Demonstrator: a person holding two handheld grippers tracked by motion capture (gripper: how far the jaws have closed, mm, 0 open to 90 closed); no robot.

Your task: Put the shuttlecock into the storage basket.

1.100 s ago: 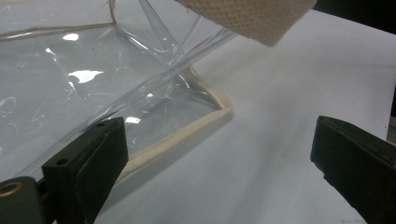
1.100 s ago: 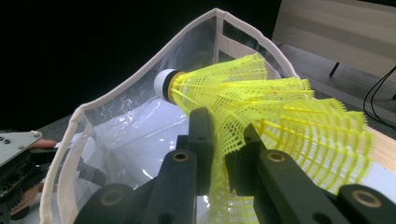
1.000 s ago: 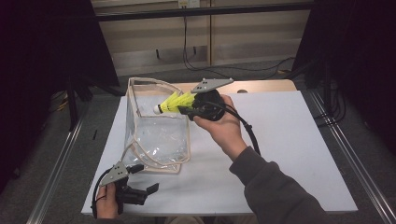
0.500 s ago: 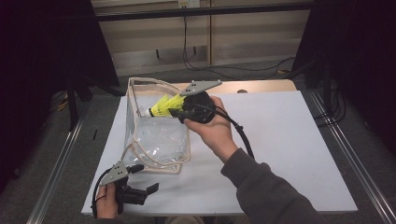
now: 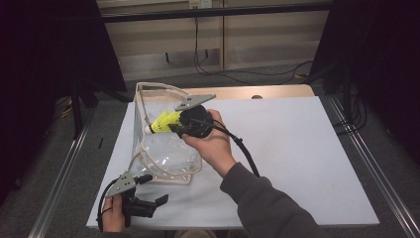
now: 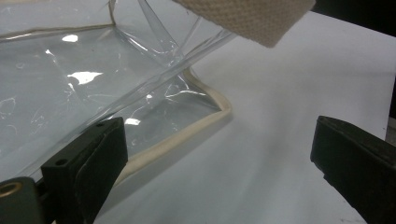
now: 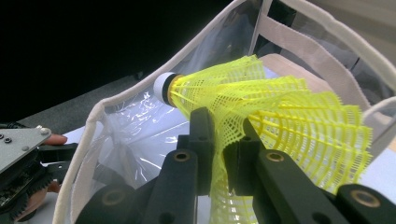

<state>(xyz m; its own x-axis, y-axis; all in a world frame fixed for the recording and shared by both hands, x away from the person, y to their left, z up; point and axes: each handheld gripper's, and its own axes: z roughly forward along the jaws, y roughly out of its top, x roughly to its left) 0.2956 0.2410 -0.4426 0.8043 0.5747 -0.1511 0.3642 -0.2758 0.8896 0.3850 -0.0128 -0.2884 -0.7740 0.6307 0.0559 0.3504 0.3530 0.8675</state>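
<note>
A yellow mesh shuttlecock (image 5: 163,121) with a white cork tip is pinched by its skirt in my right gripper (image 5: 174,125), which is shut on it. In the right gripper view the shuttlecock (image 7: 289,112) lies across the jaws of the right gripper (image 7: 224,135), cork pointing into the mouth of the clear plastic bag (image 7: 121,100). The bag (image 5: 163,153), trimmed in beige, stands upright on the white table (image 5: 297,158). My left gripper (image 5: 158,203) rests near the table's front left, open, beside the bag's bottom corner (image 6: 70,84); nothing sits between the jaws of the left gripper (image 6: 219,149).
A beige handle strap (image 6: 247,18) of the bag hangs at the top of the left gripper view. A black cable (image 5: 245,153) trails from the right gripper along the sleeve. Metal rails (image 5: 366,163) run along both table sides.
My right hand has carried the shuttlecock leftward and a little lower, further over the bag's opening. The left hand has stayed put.
</note>
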